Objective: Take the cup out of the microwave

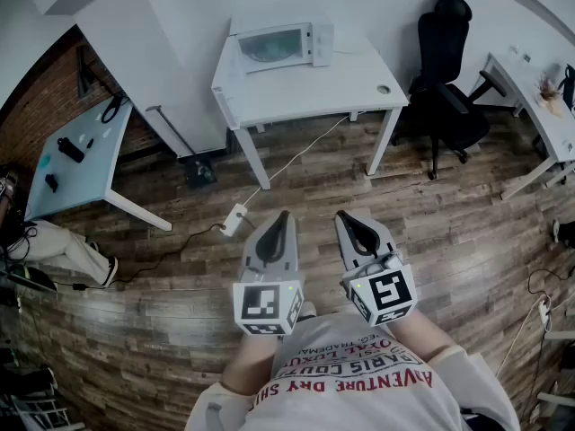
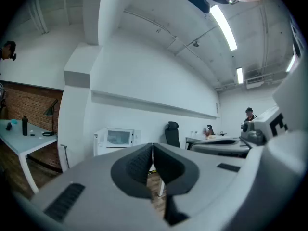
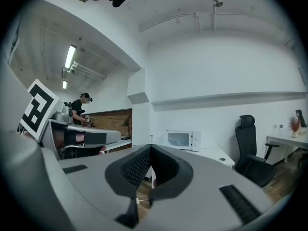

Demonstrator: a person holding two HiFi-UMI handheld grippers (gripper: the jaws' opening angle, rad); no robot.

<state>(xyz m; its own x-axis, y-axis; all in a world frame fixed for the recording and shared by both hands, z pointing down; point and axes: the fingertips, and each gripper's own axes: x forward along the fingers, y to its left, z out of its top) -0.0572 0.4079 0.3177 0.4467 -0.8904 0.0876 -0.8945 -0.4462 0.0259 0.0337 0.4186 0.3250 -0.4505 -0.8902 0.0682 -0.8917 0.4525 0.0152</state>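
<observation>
Pointing at the distant microwave (image 1: 286, 45), left gripper (image 1: 281, 215) and right gripper (image 1: 346, 216) are closed, empty.

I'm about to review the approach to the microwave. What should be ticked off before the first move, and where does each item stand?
1. Empty left gripper, fingers together: ok.
2. Empty right gripper, fingers together: ok.
3. The microwave within reach: not ok; it sits on the table, well ahead of both grippers.
4. Its door open: not ok; it looks shut.
5. The cup inside: cannot tell; nothing clear shows through the window.
6. Clear walkway: not ok; a power strip and cable lie on the floor ahead.
</observation>
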